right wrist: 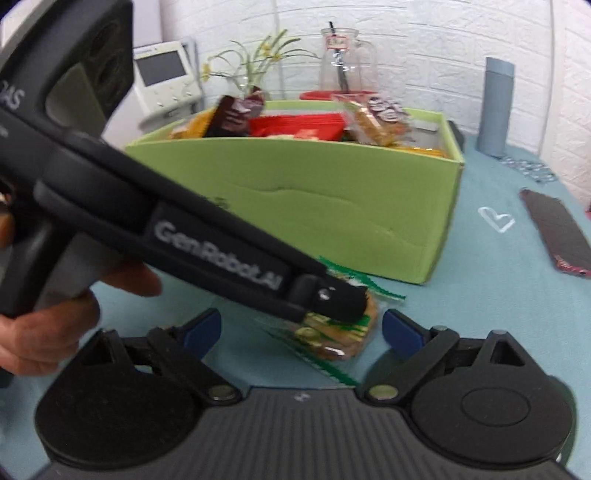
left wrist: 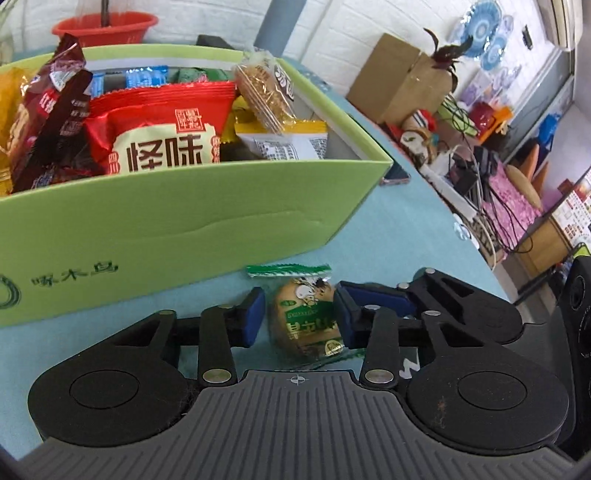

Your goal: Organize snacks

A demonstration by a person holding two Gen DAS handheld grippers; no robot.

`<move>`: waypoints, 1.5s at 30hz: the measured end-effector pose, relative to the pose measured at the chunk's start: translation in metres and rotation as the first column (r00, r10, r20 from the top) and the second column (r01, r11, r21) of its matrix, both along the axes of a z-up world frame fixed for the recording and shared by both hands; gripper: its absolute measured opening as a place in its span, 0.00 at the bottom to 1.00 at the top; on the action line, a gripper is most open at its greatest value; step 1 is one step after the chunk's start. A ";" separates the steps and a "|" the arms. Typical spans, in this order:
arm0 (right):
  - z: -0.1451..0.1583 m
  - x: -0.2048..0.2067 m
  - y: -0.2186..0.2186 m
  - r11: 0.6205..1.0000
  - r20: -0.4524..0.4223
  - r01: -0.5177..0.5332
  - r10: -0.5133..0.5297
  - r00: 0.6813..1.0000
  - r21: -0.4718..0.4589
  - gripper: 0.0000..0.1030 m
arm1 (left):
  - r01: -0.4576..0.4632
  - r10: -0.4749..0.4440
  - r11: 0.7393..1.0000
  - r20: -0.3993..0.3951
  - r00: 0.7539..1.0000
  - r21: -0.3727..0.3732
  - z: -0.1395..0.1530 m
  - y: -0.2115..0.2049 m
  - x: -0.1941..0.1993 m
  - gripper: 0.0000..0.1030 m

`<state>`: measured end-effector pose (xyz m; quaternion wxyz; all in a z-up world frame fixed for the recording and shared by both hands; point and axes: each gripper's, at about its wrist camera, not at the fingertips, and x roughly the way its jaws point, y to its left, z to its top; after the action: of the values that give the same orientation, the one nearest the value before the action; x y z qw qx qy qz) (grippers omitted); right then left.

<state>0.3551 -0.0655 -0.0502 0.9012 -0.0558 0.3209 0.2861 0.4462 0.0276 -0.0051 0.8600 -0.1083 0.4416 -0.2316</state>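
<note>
A small green-wrapped pastry snack (left wrist: pixel 308 317) lies on the blue tablecloth in front of a light green box (left wrist: pixel 166 236). My left gripper (left wrist: pixel 301 317) straddles the snack; its right pad touches the wrapper and its left pad stands a small gap away. In the right wrist view the left gripper's arm (right wrist: pixel 221 254) crosses over the same snack (right wrist: pixel 332 336). My right gripper (right wrist: pixel 301 332) is open, its blue pads wide on either side of the snack. The box (right wrist: pixel 332 206) holds several snack packets, among them a red bag (left wrist: pixel 162 136).
A phone (right wrist: pixel 557 232) lies on the cloth right of the box. A grey bottle (right wrist: pixel 496 107), a glass jug (right wrist: pixel 345 59) and a red bowl (left wrist: pixel 105 27) stand behind the box. The table's right edge drops to a cluttered floor (left wrist: pixel 480 158).
</note>
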 end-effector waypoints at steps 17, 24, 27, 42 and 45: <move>-0.004 -0.151 0.027 0.996 0.015 -0.018 0.016 1.000 0.086 0.91 | -0.171 0.175 0.983 0.055 0.983 -0.065 0.001 0.048 -0.175 0.41; -0.004 -0.155 0.029 0.998 0.031 0.015 -0.017 0.999 0.053 0.91 | -0.166 0.168 0.985 0.063 0.984 -0.044 0.001 0.040 -0.176 0.43; -0.006 -0.150 0.035 1.000 0.045 0.017 -0.018 0.999 0.023 0.91 | -0.172 0.173 0.985 0.054 0.983 -0.033 -0.003 0.039 -0.175 0.40; 0.026 -0.154 0.040 0.999 0.214 0.019 -0.013 0.977 -0.027 0.82 | -0.181 0.192 0.979 0.140 0.971 -0.089 0.025 0.038 -0.177 0.08; 0.021 -0.142 0.039 0.999 0.201 0.024 -0.017 0.980 -0.031 0.82 | -0.187 0.195 0.980 0.137 0.971 -0.069 0.024 0.033 -0.167 0.08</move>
<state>0.2135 -0.0263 -0.0289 0.9307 -0.0958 0.2338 0.2645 0.2788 0.0610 0.0190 0.9044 -0.1572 0.3597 -0.1672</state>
